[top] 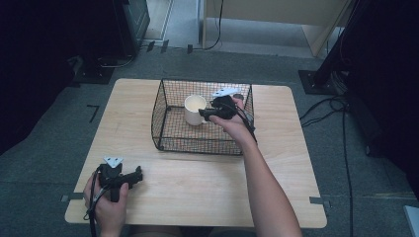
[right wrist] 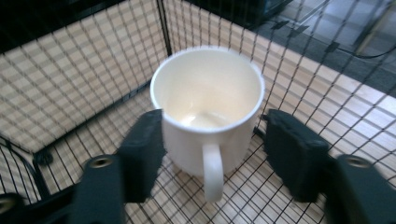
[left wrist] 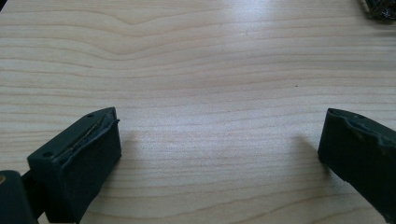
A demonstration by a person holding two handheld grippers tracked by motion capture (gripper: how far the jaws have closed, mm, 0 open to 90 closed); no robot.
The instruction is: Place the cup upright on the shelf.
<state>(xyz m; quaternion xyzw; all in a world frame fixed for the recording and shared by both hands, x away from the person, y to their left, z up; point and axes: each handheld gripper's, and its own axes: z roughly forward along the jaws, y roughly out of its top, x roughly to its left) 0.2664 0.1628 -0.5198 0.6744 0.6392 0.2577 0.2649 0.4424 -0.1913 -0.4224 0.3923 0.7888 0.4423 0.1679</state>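
Right gripper (top: 203, 114) reaches into the wire basket (top: 170, 129) on the table (top: 276, 163). Seen along its own jaws, the white mug (right wrist: 208, 109) stands upright on the basket floor between them, handle (right wrist: 213, 172) turned toward the gripper (right wrist: 212, 128). The jaws are spread: one pad lies against or just beside the mug's wall, the other stands a little apart from it, so nothing is clamped. Whether the near pad actually touches cannot be told.

Left gripper (top: 129, 177) rests low over the table's near corner, well apart from the basket. Its jaws are wide apart with bare wood (left wrist: 210, 93) between them.
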